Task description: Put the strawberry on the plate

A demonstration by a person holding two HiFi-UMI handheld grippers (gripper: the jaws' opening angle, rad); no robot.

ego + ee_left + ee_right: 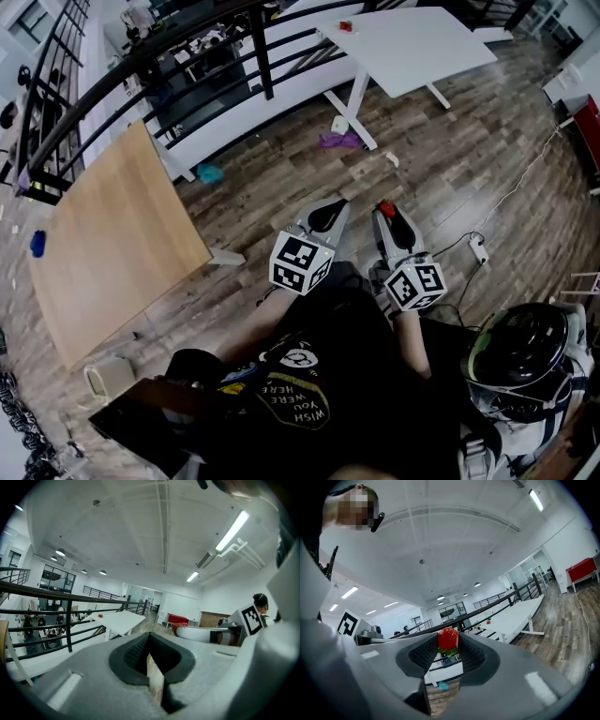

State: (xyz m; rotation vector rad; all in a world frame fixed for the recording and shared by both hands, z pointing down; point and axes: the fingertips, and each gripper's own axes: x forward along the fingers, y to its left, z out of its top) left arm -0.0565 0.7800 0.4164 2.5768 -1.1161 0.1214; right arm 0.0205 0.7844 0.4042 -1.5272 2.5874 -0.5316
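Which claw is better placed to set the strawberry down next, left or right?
Right. The right claw is shut on the strawberry; the left claw is shut with nothing between its jaws.

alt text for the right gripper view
A red strawberry is clamped between the right gripper's jaws. Behind it are a black railing, a white table and wood floor.

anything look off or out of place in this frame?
Loose litter on the floor: a purple scrap by the white table leg and a teal one below the railing. No plate shows in any view, though the right gripper grips the strawberry.
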